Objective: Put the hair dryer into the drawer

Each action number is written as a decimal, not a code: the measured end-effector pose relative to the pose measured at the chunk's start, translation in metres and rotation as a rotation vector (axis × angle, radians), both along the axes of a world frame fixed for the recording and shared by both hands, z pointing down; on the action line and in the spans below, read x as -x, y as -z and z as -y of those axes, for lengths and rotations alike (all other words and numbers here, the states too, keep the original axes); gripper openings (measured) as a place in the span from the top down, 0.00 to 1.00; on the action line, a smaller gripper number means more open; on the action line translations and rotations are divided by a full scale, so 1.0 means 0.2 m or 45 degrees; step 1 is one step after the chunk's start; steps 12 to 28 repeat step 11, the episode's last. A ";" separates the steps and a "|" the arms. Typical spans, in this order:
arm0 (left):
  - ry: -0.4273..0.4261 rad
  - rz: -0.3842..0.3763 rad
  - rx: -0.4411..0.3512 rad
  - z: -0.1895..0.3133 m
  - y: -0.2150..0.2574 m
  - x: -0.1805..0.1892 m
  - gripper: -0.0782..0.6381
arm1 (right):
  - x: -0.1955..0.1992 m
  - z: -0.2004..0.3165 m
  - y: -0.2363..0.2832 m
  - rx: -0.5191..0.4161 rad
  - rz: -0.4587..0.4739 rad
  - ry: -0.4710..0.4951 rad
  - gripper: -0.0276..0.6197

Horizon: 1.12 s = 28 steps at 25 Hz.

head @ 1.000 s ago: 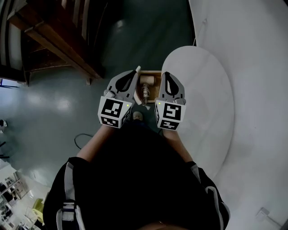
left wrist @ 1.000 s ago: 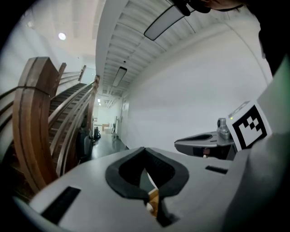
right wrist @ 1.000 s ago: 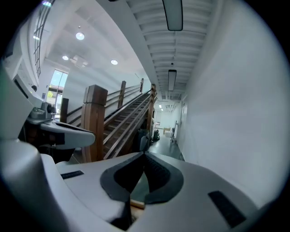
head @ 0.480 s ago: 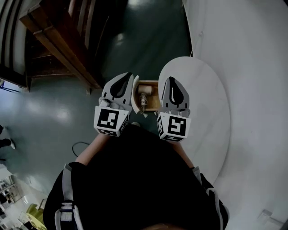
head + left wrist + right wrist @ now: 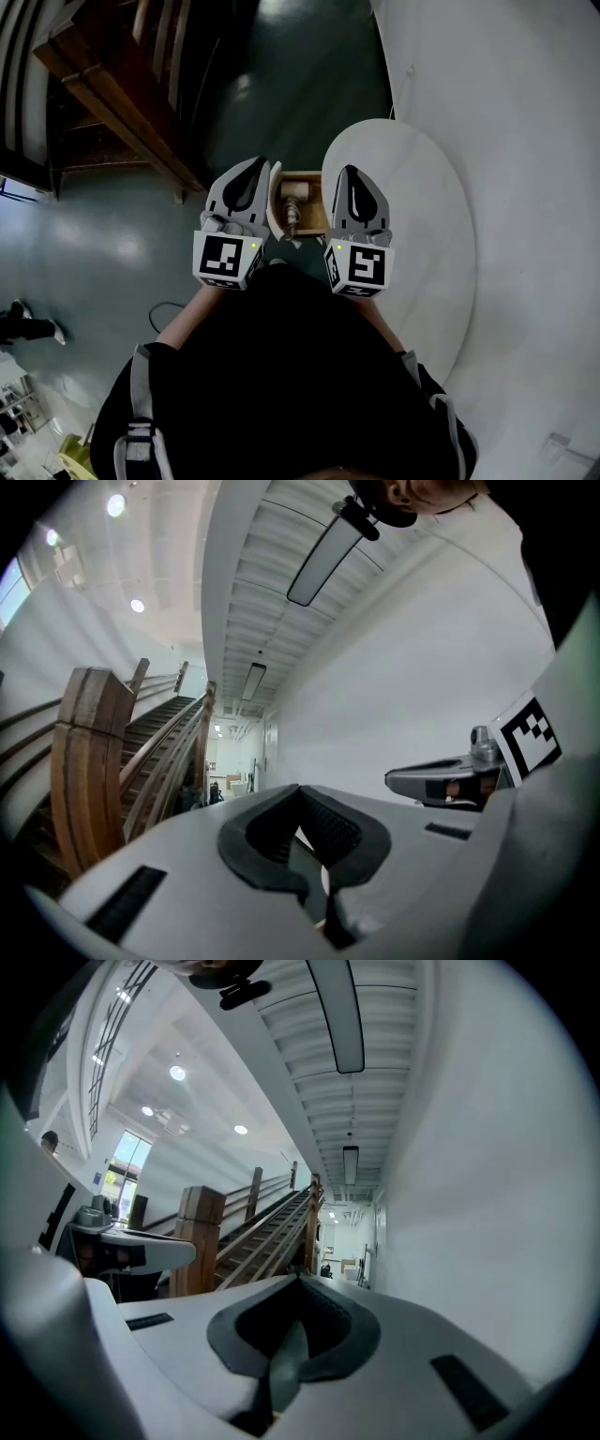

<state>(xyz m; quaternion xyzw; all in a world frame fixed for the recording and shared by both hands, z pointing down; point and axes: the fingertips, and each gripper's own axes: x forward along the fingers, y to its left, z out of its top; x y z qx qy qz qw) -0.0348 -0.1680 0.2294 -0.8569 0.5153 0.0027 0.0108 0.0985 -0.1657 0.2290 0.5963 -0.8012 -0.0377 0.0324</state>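
Left gripper (image 5: 255, 164) and right gripper (image 5: 349, 171) are held empty, jaws pressed together. The hair dryer (image 5: 292, 204) is seen in the drawer (image 5: 316, 221) at the table (image 5: 422, 216)'s left edge. It is judged rigid and light, best gripped by the handle.

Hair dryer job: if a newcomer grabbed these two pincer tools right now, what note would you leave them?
Left gripper: shut, empty, held level above the floor.
Right gripper: shut, empty, level beside it.
Things: the open wooden drawer shows far below, between the two grippers, next to the white oval table. A pale object that looks like the hair dryer lies inside it; it is small in the head view, so I cannot be sure.
Done: the hair dryer seems to be in the drawer, and neither gripper touches it.
Left: probably nothing but a closer look, and pushing the drawer shut if that is wanted.
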 end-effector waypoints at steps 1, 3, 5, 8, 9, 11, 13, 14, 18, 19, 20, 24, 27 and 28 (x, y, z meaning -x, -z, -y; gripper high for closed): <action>-0.001 0.000 0.002 0.00 -0.01 -0.01 0.88 | -0.01 0.00 0.00 0.000 -0.001 -0.002 0.92; -0.004 0.000 0.003 0.00 -0.01 -0.02 0.88 | -0.03 0.00 -0.01 0.001 0.000 -0.006 0.92; -0.006 -0.001 -0.001 0.00 -0.01 -0.03 0.88 | -0.05 0.00 -0.02 0.004 0.004 -0.008 0.92; -0.008 -0.002 0.007 0.00 -0.01 -0.04 0.88 | -0.06 0.00 -0.02 0.006 0.003 -0.004 0.92; -0.009 -0.004 0.008 0.00 -0.01 -0.05 0.88 | -0.07 0.00 -0.02 0.007 0.002 -0.003 0.92; -0.010 -0.008 0.010 0.00 -0.02 -0.06 0.88 | -0.07 0.00 -0.02 0.007 -0.001 -0.001 0.92; -0.010 -0.008 0.010 0.00 -0.02 -0.06 0.88 | -0.07 0.00 -0.02 0.007 -0.001 -0.001 0.92; -0.010 -0.008 0.010 0.00 -0.02 -0.06 0.88 | -0.07 0.00 -0.02 0.007 -0.001 -0.001 0.92; -0.010 -0.008 0.010 0.00 -0.02 -0.06 0.88 | -0.07 0.00 -0.02 0.007 -0.001 -0.001 0.92; -0.010 -0.008 0.010 0.00 -0.02 -0.06 0.88 | -0.07 0.00 -0.02 0.007 -0.001 -0.001 0.92; -0.010 -0.008 0.010 0.00 -0.02 -0.06 0.88 | -0.07 0.00 -0.02 0.007 -0.001 -0.001 0.92; -0.010 -0.008 0.010 0.00 -0.02 -0.06 0.88 | -0.07 0.00 -0.02 0.007 -0.001 -0.001 0.92; -0.010 -0.008 0.010 0.00 -0.02 -0.06 0.88 | -0.07 0.00 -0.02 0.007 -0.001 -0.001 0.92; -0.010 -0.008 0.010 0.00 -0.02 -0.06 0.88 | -0.07 0.00 -0.02 0.007 -0.001 -0.001 0.92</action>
